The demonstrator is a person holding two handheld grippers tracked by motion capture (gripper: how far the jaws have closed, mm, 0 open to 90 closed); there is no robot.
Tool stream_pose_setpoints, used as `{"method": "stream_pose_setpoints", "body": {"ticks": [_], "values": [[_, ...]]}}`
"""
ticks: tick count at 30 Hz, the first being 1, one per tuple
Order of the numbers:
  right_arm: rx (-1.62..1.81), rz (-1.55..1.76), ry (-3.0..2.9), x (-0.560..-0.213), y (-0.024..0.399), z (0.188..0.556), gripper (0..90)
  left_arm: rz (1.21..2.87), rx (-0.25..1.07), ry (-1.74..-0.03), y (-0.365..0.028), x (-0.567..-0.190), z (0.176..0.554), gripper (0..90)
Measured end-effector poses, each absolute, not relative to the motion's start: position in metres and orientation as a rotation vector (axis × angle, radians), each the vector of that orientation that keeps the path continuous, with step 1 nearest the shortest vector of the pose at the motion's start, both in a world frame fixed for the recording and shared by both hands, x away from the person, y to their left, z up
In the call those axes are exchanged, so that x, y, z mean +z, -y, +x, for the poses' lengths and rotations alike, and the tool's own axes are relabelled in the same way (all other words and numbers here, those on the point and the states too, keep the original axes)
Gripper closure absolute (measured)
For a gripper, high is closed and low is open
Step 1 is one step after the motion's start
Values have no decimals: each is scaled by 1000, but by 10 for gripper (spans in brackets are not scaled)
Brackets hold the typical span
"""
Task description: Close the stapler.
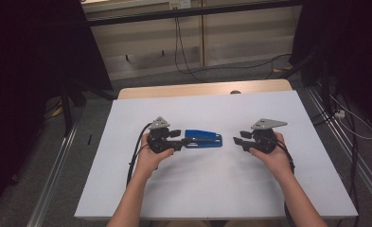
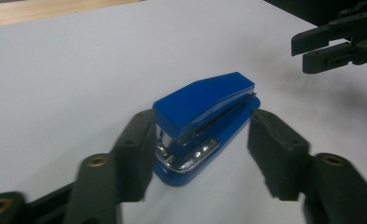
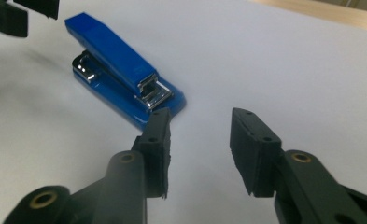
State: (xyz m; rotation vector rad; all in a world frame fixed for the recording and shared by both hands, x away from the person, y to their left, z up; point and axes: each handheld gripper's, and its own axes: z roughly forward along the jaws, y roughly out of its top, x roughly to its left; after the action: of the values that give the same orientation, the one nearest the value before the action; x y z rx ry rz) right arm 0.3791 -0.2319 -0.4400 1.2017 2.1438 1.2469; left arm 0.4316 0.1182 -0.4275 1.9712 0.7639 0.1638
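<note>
**Stapler on white sheet, both grippers parted and holding nothing**

Stapler (image 1: 203,138), blue, lies flat on the white table surface (image 1: 212,189), roughly mid-table and slightly left of centre in the high view. Its long axis runs left to right between the two tools. Its lid is down, not raised.

Left gripper (image 1: 183,137), held in the person's left hand (image 1: 150,156), sits at the stapler's left end. In the left gripper view its jaws stand apart with the near end of the stapler (image 2: 204,123) between them: one jaw lies close against the stapler's side, possibly touching, while the other stands clear of it with bare table showing in the gap. No clamping grip is evident; the stapler rests on the table.

Right gripper (image 1: 238,140), held in the right hand (image 1: 273,156), sits just beyond the stapler's right end. In the right gripper view its jaws are partly spread with only white surface between them. The stapler (image 3: 125,74) lies ahead and to one side; one jaw tip is just beside the base's corner, and contact cannot be confirmed.

Both tools rest low, near the table. Cables trail back from each along the forearms.
</note>
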Motion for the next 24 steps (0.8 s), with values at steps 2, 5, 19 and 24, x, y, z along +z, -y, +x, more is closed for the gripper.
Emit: {"method": "stream_pose_setpoints", "body": {"ticks": [2, 5, 19, 24], "values": [[1256, 1195, -2133, -437, 232, 377, 550, 1972, 173, -765, -118, -425, 431, 296], [1260, 1188, -2111, -433, 233, 371, 484, 1967, 167, -769, -120, -421, 428, 244], [1315, 1205, -2033, -424, 250, 317, 243, 1948, 164, -753, -155, -417, 401, 104], [1313, 1228, -2026, -429, 256, 306, 211, 1950, 162, -740, -164, -417, 395, 101]]}}
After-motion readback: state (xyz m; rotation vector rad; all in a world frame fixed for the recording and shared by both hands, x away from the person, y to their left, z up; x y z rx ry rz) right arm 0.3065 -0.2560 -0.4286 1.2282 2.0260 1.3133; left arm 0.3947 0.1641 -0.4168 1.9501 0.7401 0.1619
